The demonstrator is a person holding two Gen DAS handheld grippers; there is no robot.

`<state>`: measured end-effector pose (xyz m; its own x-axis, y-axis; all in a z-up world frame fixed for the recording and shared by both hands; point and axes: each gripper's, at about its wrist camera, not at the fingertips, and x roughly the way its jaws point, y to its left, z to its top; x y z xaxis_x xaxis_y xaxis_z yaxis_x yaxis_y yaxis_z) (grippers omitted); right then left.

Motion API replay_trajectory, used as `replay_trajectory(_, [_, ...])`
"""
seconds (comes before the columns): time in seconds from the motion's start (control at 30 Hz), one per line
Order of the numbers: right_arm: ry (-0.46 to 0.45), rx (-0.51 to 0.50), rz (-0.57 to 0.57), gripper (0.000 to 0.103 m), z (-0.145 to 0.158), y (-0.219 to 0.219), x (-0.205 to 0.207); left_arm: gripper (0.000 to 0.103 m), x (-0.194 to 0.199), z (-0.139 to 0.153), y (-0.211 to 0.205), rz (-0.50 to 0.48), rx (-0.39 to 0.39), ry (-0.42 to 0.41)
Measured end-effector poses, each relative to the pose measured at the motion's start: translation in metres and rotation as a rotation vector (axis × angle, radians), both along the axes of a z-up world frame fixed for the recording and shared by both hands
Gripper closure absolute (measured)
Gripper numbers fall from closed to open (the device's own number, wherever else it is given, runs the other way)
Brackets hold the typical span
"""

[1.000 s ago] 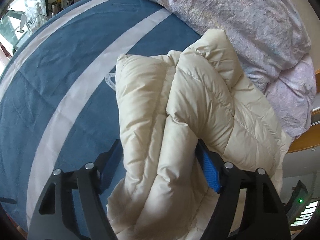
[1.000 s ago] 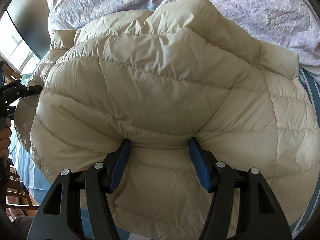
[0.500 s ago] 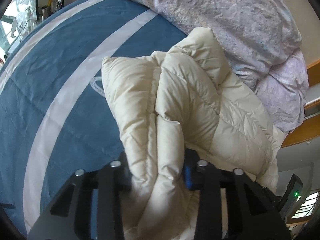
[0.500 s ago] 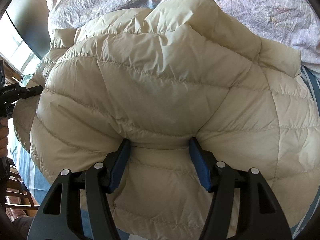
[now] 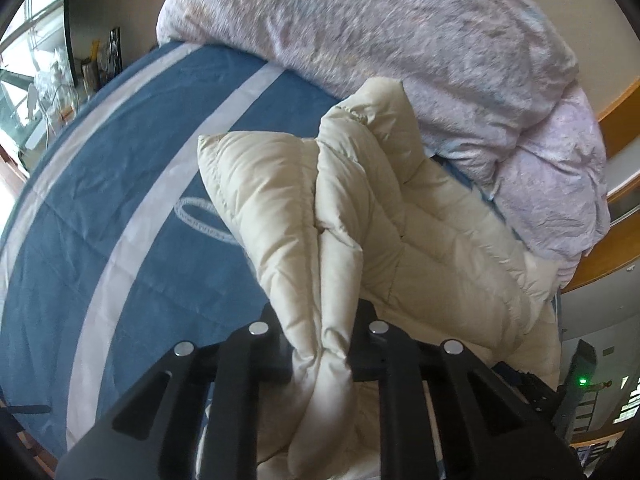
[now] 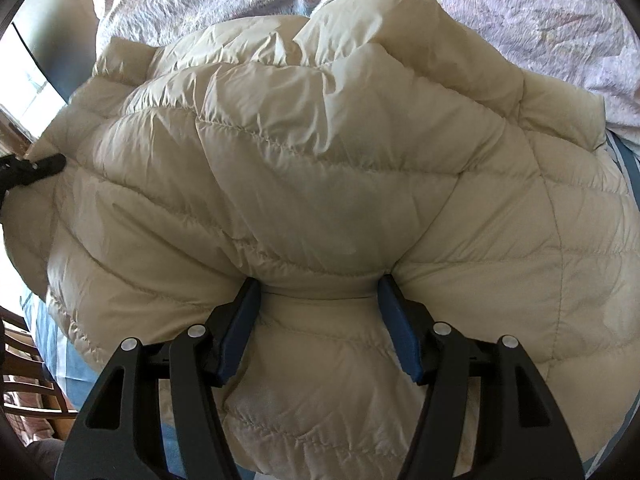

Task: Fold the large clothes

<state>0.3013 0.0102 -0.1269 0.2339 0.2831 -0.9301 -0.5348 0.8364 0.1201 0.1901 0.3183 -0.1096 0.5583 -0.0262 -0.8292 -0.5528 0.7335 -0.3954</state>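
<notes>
Left wrist view shows the bed (image 5: 100, 220) under me, a blue cover with pale stripes, and a heap of lilac bedding (image 5: 400, 40) piled at its far side. On the bed, up against that heap, lies the cream puffer jacket (image 5: 420, 240), bunched and partly doubled over itself. My left claw (image 5: 320, 320) is pinched tight on a thick ridge of the jacket's edge, the fingers nearly together with the padding squeezed between them. In the right wrist view the jacket (image 6: 320, 180) fills almost everything. My right claw (image 6: 320, 292) stands wide, its blue pads (image 6: 396, 332) pressed against a bulging fold that sits between them, with no pinch on it that I can see. I judge the fold is half made: one side is gripped, the other only bracketed. Next I should squeeze the right claw onto its fold, then lift both edges together and carry them across so the jacket lies flatter and halved.
</notes>
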Motion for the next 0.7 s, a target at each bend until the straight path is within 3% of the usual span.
replay_trajectory(0.43, [-0.007, 0.012, 0.018, 0.039, -0.003, 0.006, 0.002, 0.088, 0.008, 0.069, -0.059, -0.049, 0.050, -0.123])
replay_trajectory(0.7, [0.007, 0.031, 0.036, 0.039, -0.003, 0.007, 0.005, 0.088, 0.031, 0.106, -0.126, -0.137, 0.041, -0.192])
